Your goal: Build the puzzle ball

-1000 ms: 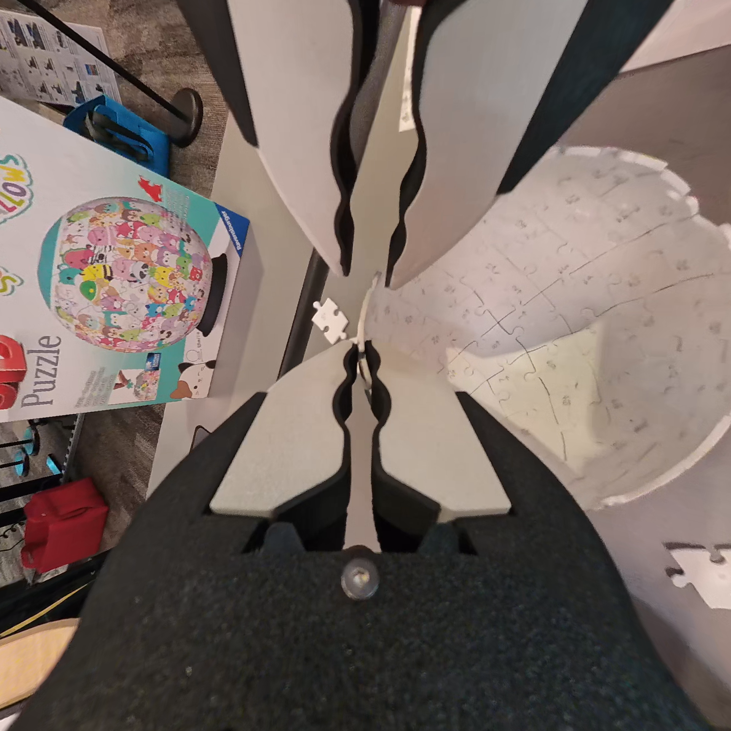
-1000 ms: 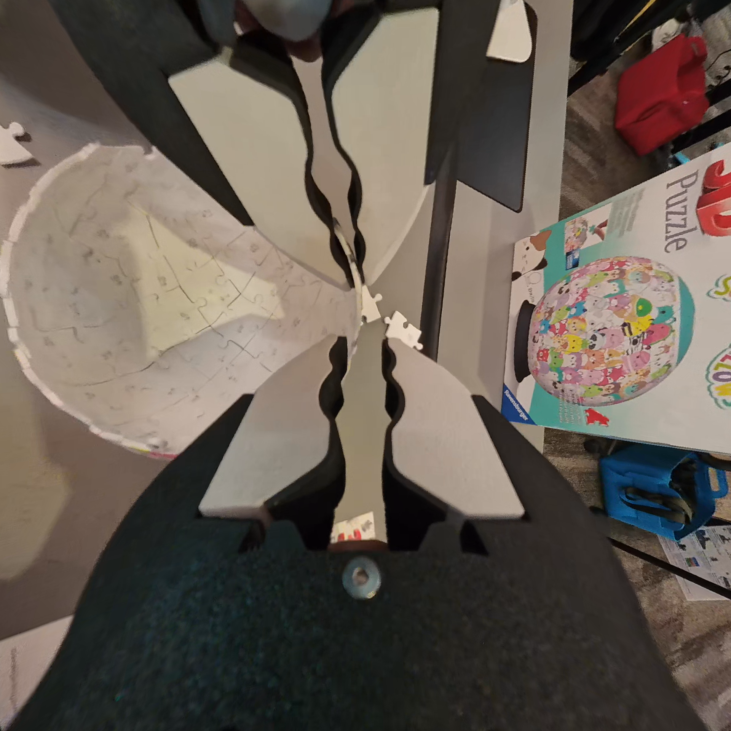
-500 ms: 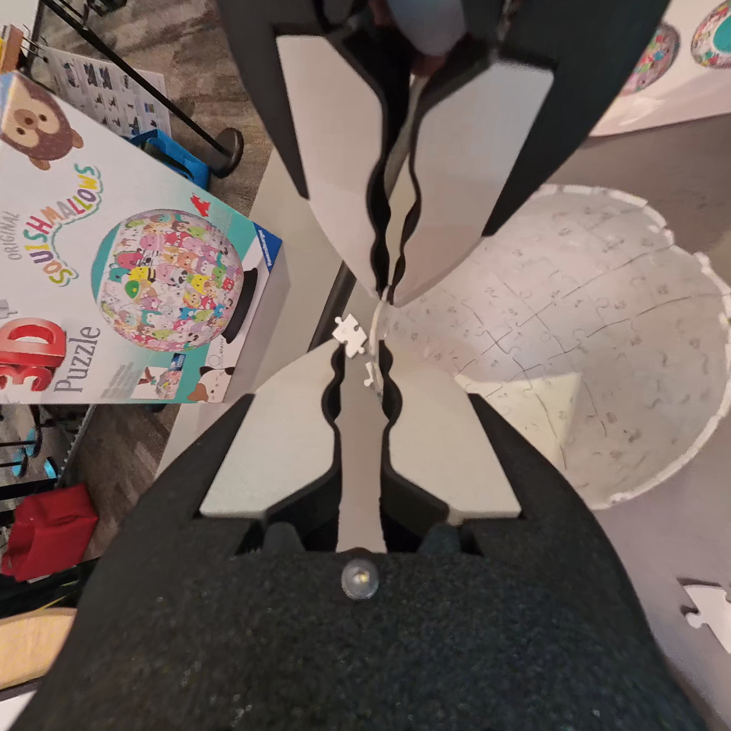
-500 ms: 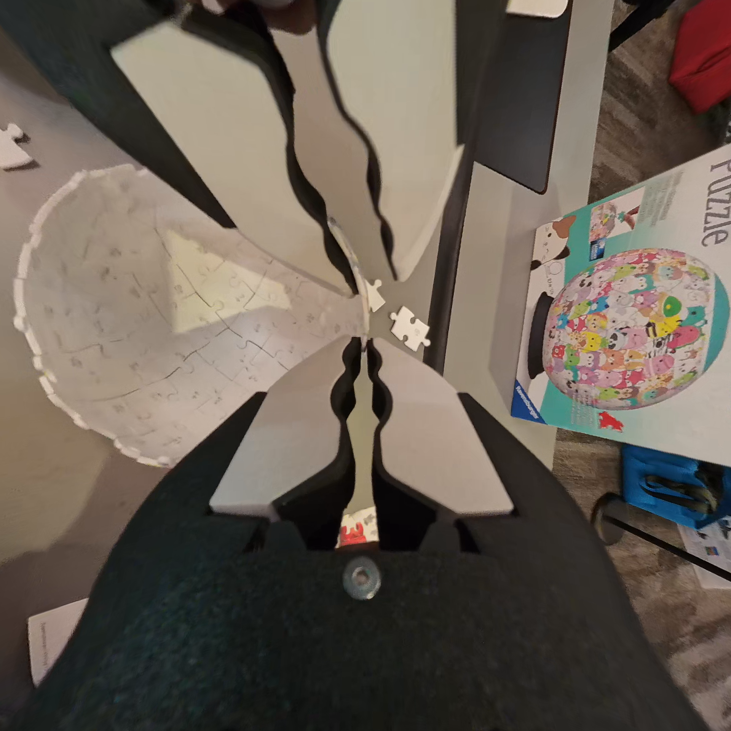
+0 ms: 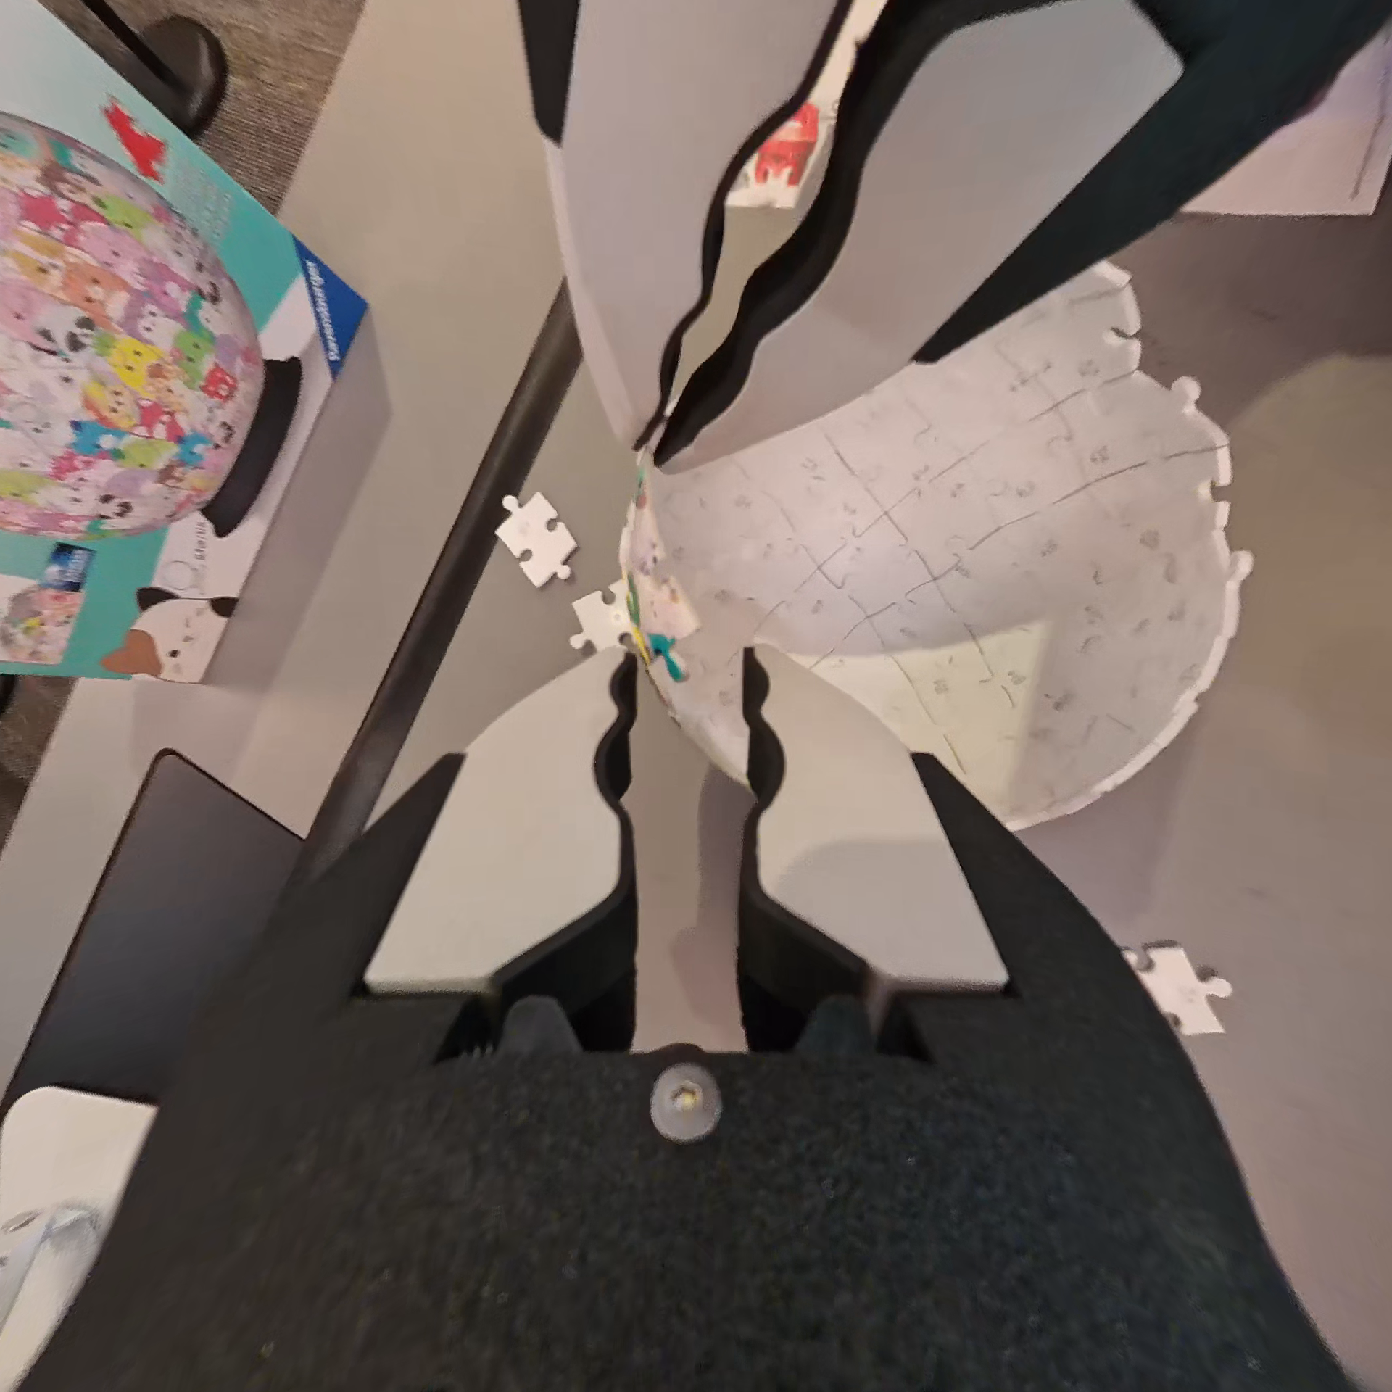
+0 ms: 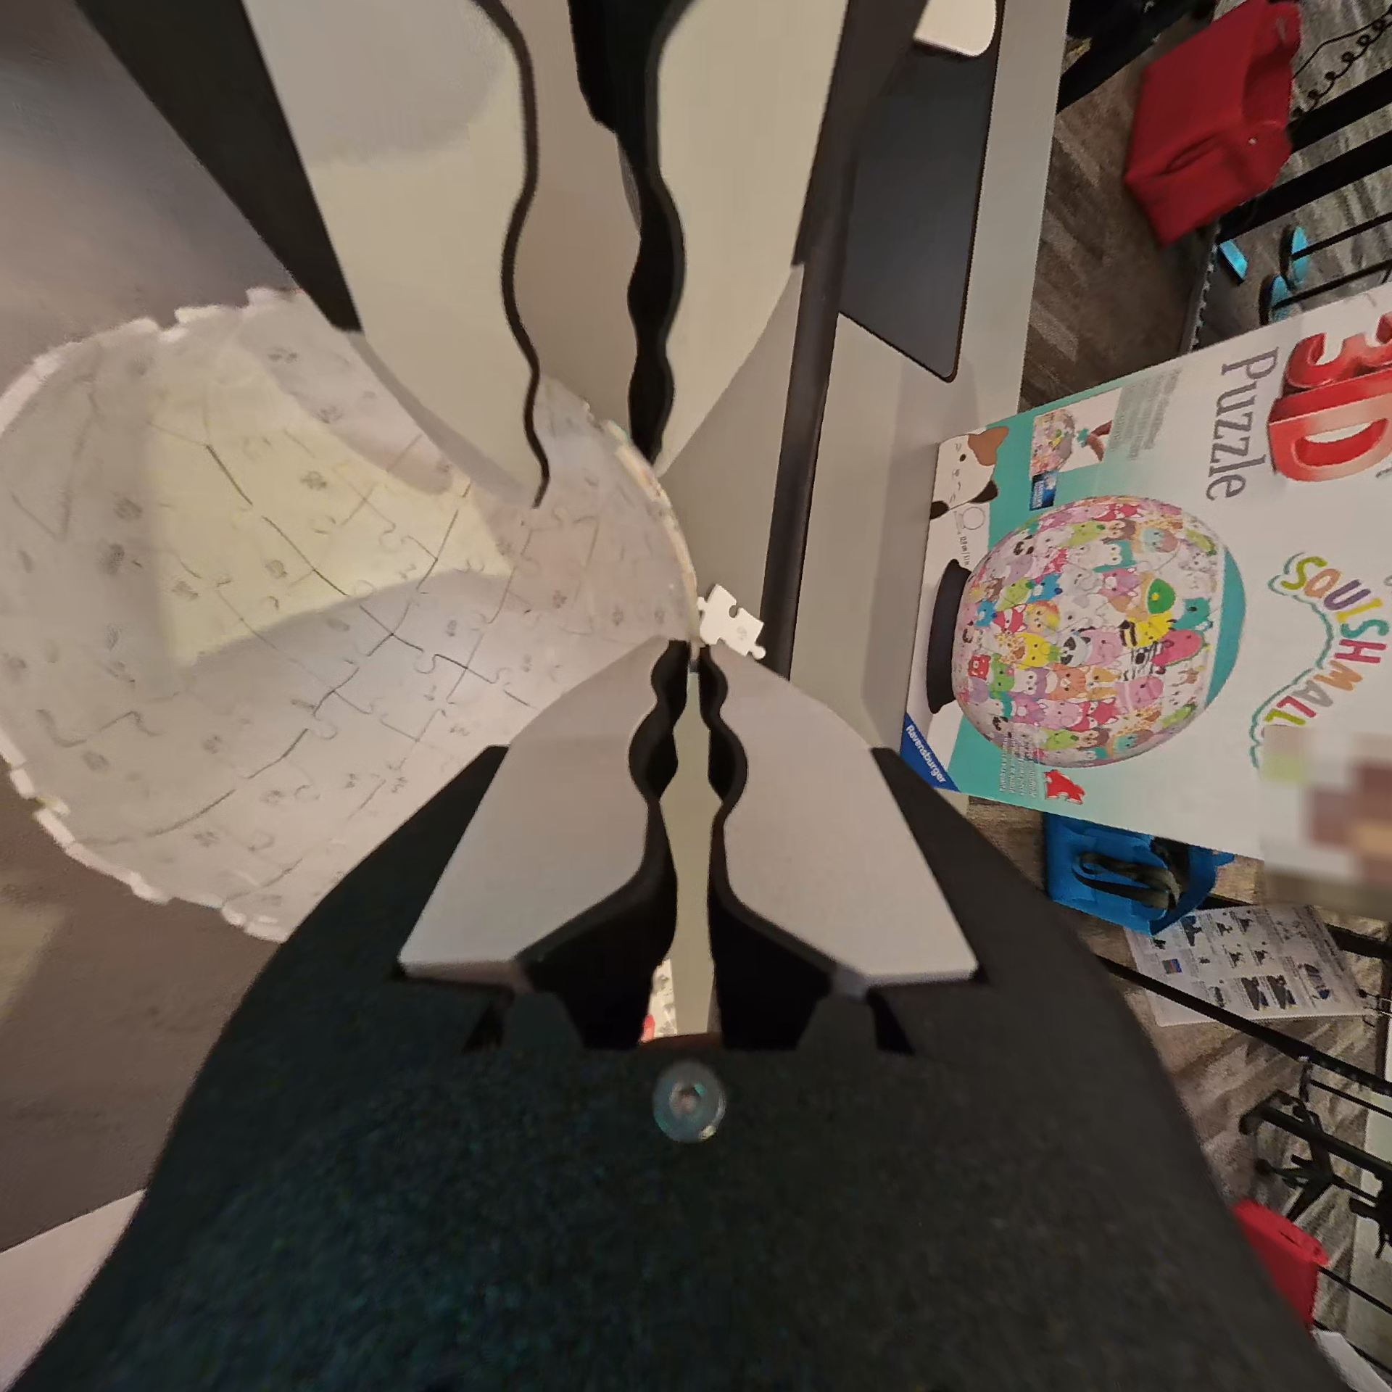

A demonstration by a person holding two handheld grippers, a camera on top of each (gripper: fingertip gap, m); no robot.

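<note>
My left gripper [image 5: 689, 663], black with pale grey finger plates, has its fingers parted by a clear gap. The rim of the half-built puzzle ball [image 5: 979, 572], a white curved shell of interlocked pieces seen from its numbered inner side, sits in that gap, and the shell is tilted with its open side toward the camera. I cannot tell whether the plates touch it. My right gripper [image 5: 651, 448] enters that view from the top, its tips drawn almost together on the same rim at a higher point.

In the right wrist view, my right gripper [image 6: 691, 663] shows only a thin slit between its wavy inner edges, with the edge of the shell [image 6: 264, 602] pinched at the tips. The left gripper [image 6: 595, 474] reaches in from above, straddling the shell's rim with its fingers apart.

A loose white puzzle piece [image 5: 536, 538] lies flat on the grey tabletop [image 5: 437, 226], just beside the shell. A second white piece [image 5: 600, 621] is right against the rim, and a third [image 5: 1175, 987] lies apart, near the lower right. The teal and white puzzle box [image 6: 1175, 602] stands on the table edge, well clear of both tools.
</note>
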